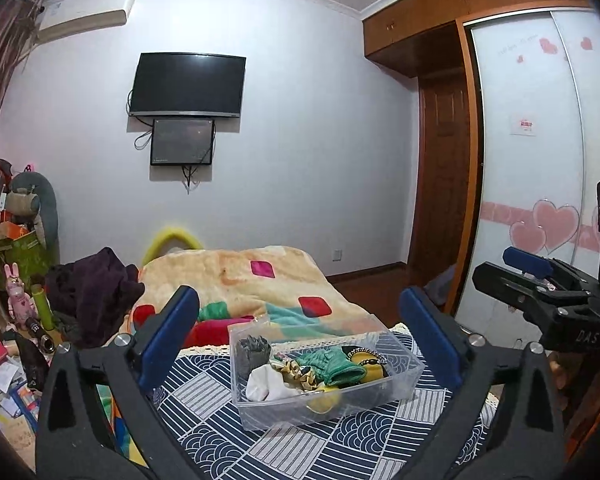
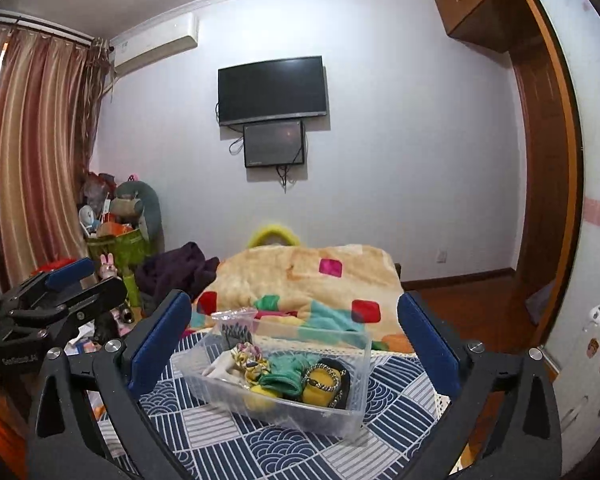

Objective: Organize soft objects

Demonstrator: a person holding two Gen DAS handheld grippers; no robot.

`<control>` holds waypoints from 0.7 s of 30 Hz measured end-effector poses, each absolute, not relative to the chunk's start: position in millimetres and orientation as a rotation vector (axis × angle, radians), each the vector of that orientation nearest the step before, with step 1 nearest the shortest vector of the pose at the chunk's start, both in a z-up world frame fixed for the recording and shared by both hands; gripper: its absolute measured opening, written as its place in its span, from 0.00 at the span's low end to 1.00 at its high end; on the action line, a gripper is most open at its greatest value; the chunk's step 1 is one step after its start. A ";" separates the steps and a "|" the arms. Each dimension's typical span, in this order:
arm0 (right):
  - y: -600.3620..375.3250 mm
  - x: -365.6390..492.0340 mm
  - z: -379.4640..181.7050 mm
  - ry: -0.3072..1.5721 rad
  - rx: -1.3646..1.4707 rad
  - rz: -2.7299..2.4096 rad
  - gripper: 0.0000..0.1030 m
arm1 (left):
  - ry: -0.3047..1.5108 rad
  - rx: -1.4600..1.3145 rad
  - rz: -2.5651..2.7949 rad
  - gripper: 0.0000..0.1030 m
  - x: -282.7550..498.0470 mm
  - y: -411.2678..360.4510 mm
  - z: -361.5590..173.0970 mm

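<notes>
A clear plastic bin (image 1: 410, 372) (image 2: 360, 360) sits on the blue-and-white patterned bed cover (image 1: 236, 424) (image 2: 396, 412). Inside it lie soft things: a grey sock (image 1: 254, 350), a white sock (image 1: 270, 384), a teal cloth (image 1: 332, 364) (image 2: 288, 376), a patterned scrunchie (image 2: 250, 356) and yellow items (image 2: 320, 384). My left gripper (image 1: 300, 316) hangs open above and in front of the bin, nothing between its blue pads. My right gripper (image 2: 294, 318) is open too, likewise clear of the bin. Each gripper shows at the edge of the other's view.
A fleece blanket (image 1: 260, 280) with coloured squares covers the far half of the bed. Dark clothes (image 1: 96, 284) pile at its left, with cluttered toys and bags (image 1: 16, 240) beyond. A wardrobe (image 1: 532, 152) and a door stand on the right; a TV (image 1: 188, 84) hangs on the wall.
</notes>
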State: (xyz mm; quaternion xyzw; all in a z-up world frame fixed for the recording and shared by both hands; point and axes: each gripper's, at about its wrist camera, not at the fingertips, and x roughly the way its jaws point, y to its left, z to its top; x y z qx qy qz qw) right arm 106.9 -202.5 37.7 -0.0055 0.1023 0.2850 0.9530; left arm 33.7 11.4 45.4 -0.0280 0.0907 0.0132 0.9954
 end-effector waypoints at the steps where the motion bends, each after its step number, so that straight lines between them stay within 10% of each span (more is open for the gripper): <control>1: -201.2 106.7 39.0 0.203 -0.011 0.579 1.00 | 0.180 -0.054 0.028 0.99 32.7 11.0 45.3; 21: -206.0 101.4 35.2 0.198 -0.002 0.587 1.00 | 0.168 -0.039 0.030 1.00 28.8 7.8 47.4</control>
